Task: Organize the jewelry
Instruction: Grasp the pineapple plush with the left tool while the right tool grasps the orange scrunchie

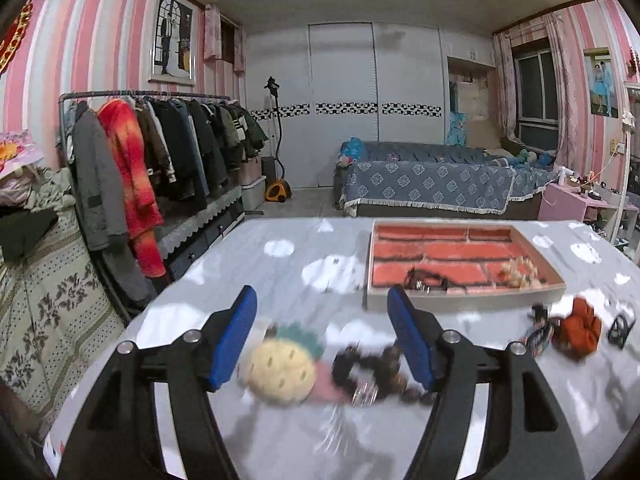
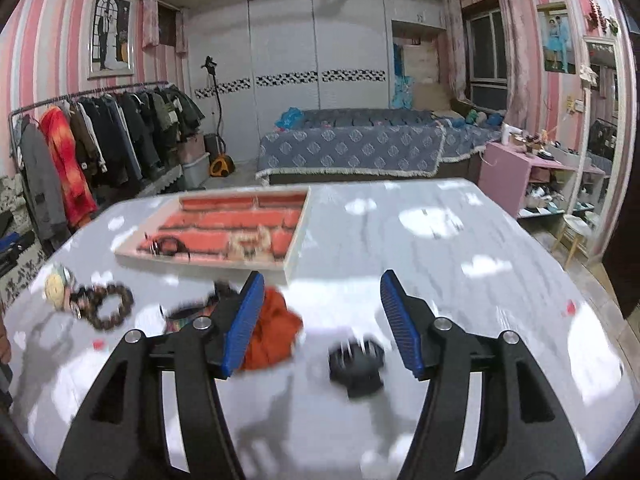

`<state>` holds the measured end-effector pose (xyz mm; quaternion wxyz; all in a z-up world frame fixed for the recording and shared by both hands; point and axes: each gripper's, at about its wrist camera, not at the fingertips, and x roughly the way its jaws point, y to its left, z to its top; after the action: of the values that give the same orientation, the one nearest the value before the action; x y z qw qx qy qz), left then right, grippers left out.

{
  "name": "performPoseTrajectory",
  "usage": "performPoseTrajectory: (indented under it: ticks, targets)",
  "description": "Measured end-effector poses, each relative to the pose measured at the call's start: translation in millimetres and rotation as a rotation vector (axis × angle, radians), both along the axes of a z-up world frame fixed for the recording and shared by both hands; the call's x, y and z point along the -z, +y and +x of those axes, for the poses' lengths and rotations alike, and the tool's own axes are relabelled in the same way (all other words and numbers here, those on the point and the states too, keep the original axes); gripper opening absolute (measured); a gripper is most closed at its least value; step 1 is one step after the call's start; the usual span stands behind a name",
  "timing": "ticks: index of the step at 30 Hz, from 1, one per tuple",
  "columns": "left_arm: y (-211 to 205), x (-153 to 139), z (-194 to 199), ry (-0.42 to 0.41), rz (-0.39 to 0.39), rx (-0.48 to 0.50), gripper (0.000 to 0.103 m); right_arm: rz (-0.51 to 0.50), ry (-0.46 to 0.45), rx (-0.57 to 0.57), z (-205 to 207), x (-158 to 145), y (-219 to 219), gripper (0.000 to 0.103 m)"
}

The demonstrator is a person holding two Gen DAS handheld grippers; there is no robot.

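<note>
A shallow tray with a red lining [image 1: 464, 258] [image 2: 224, 228] lies on the marble-look table [image 1: 304, 264] [image 2: 440, 248]; a dark piece [image 1: 426, 280] and a pale beaded piece [image 1: 518, 270] rest in it. My left gripper [image 1: 324, 316] is open above a yellow pineapple plush clip [image 1: 280, 364] and a dark bead bracelet [image 1: 372, 364], touching neither. My right gripper [image 2: 322, 304] is open over an orange scrunchie [image 2: 276, 332] and a black hair claw [image 2: 356, 360]. A patterned band [image 2: 188, 314] lies left of the scrunchie, partly hidden by my finger.
A loaded clothes rack [image 1: 160, 148] stands at the left. A bed with a blue cover [image 1: 432, 184] lies behind the table. At the right is a pink shelf unit [image 2: 516, 172]. The table's right half [image 2: 480, 264] carries only light reflections.
</note>
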<state>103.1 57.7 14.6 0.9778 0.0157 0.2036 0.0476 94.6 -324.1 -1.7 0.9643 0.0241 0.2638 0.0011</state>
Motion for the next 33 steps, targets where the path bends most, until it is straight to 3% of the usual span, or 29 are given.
performPoseTrajectory:
  ticks: [9, 20, 33]
  targets:
    - [-10, 43, -17, 0.100, -0.027, 0.036, 0.067, 0.025, 0.041, -0.011, -15, 19, 4, 0.060]
    - [-24, 45, -7, 0.087, 0.010, 0.082, 0.067, 0.016, 0.062, -0.030, -13, 26, 9, 0.060]
    - [12, 55, 22, 0.121, 0.012, 0.026, 0.067, 0.024, 0.086, -0.037, 0, 29, 15, 0.061]
